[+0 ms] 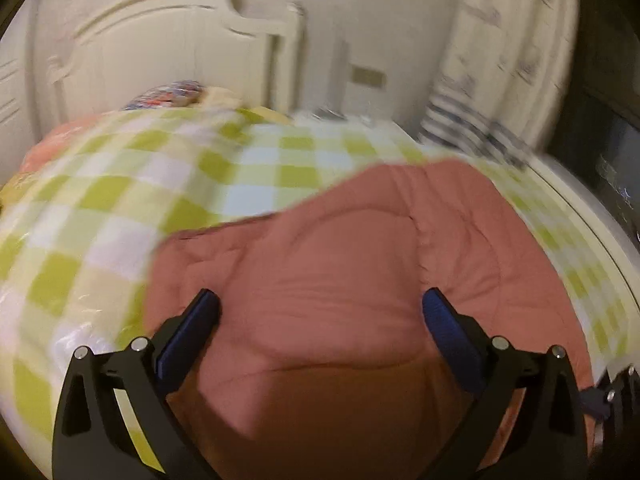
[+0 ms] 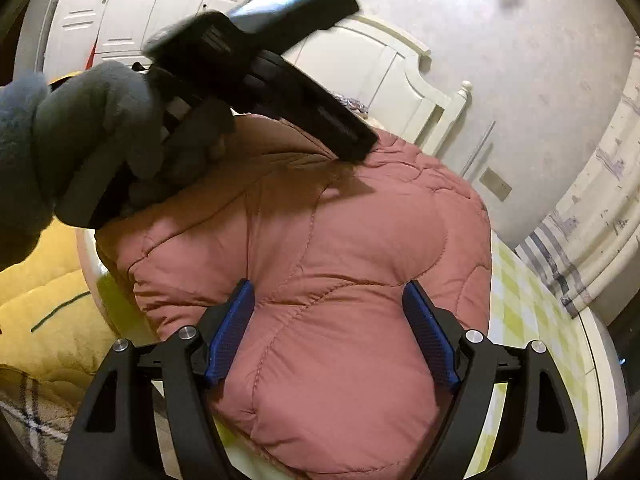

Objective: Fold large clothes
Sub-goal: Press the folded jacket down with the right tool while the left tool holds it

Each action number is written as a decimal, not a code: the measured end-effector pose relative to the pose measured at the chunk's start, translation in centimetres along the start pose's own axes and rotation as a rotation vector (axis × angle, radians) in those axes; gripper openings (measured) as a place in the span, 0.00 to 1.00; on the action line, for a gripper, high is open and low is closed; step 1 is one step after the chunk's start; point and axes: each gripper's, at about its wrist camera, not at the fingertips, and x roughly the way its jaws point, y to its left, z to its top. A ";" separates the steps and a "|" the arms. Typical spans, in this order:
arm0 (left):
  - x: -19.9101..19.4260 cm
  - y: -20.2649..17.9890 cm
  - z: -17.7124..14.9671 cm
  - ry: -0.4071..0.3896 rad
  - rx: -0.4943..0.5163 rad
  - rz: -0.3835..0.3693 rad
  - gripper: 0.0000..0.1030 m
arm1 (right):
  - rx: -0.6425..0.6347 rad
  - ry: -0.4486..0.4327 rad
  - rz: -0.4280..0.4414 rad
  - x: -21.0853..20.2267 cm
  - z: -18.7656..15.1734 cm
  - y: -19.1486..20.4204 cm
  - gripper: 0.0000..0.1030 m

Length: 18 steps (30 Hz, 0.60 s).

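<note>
Right claw (image 2: 328,332) spread over pink quilted coat (image 2: 320,240), hem cut off

Both wrist views look forward and downward, close over the pink padded coat (image 1: 320,280) on the bed (image 1: 120,184). The left view, blurred, seems to face the headboard (image 1: 160,40). The right view faces likewise from nearer, catching the left gripper (image 2: 352,148).

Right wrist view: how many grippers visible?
2. The right gripper sits at the bottom, fingers apart over the pink puffer jacket; the left gripper is upper left, its tips hidden.
</note>
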 end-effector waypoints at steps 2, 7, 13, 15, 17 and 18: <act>0.2 -1.1 -0.4 -0.010 0.089 0.074 0.98 | 0.036 -0.022 0.054 -0.3 0.0 -0.9 0.85; 0.8 0.0 -0.2 0.004 0.045 0.041 0.98 | 0.099 -0.096 0.261 -2.0 0.3 -4.2 0.93; 0.7 0.6 -0.4 0.006 0.007 0.059 0.98 | 0.287 -0.134 0.108 -1.6 3.1 -12.2 0.93; 0.1 0.2 -0.6 0.004 0.015 0.073 0.98 | 0.358 -0.104 0.076 0.5 4.7 -15.0 0.93; 0.1 0.0 -0.6 0.008 0.023 0.089 0.98 | 0.386 -0.075 0.062 2.6 6.4 -16.3 0.90; 0.2 -0.1 -0.5 0.012 0.026 0.096 0.98 | 0.398 -0.061 0.060 4.0 7.7 -17.0 0.89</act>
